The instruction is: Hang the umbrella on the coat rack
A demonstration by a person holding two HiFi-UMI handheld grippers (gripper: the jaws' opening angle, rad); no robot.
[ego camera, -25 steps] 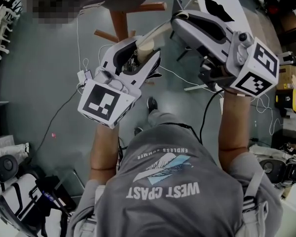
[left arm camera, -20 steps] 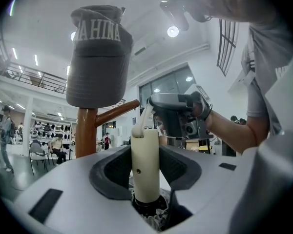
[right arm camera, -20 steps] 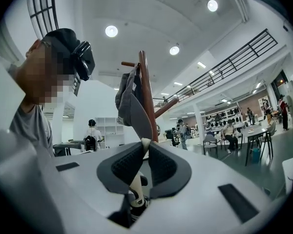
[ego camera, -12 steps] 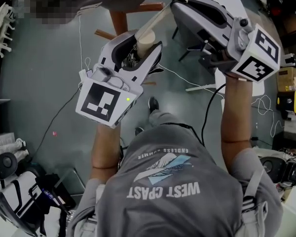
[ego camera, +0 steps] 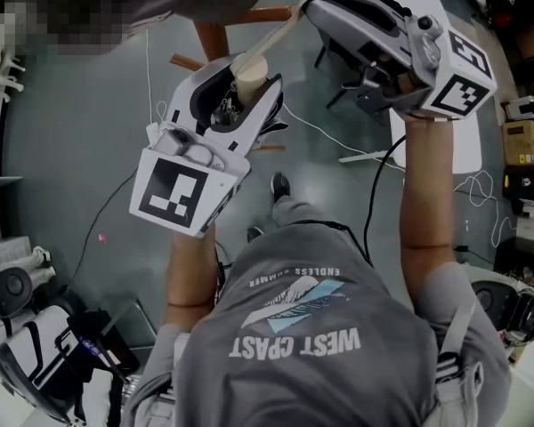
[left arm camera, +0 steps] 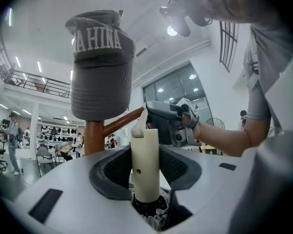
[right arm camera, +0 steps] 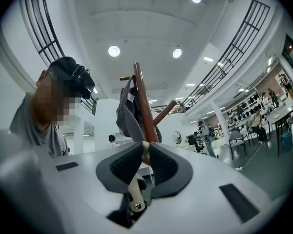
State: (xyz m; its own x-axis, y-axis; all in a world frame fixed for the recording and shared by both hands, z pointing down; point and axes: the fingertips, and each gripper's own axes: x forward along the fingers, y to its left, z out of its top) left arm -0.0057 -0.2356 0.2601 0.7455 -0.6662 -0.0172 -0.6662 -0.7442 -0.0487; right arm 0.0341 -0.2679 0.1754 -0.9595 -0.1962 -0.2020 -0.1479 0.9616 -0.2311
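My left gripper (ego camera: 249, 92) is shut on the umbrella's cream cylindrical handle (left arm camera: 145, 162), which stands upright between its jaws. A cream strap (ego camera: 280, 36) runs from the top of the handle (ego camera: 249, 68) to my right gripper (ego camera: 310, 9), whose jaws are shut on it (right arm camera: 144, 152). The wooden coat rack (ego camera: 215, 36) stands just beyond both grippers. Its pole (left arm camera: 94, 136) wears a grey cap (left arm camera: 101, 67), and a slanted peg (right arm camera: 164, 112) shows past the right jaws. The umbrella's folded body is mostly hidden under the left gripper; only dark fabric (left arm camera: 154, 214) shows.
Another person (right arm camera: 49, 116) stands close by the rack at the left of the right gripper view. A white table (ego camera: 427, 25) and cables (ego camera: 329, 140) on the grey floor lie to the right. Equipment (ego camera: 36, 345) sits at the lower left.
The right gripper has tipped, its marker cube sliding up the head view, with the strap still held. The left gripper has shifted slightly up with the handle.
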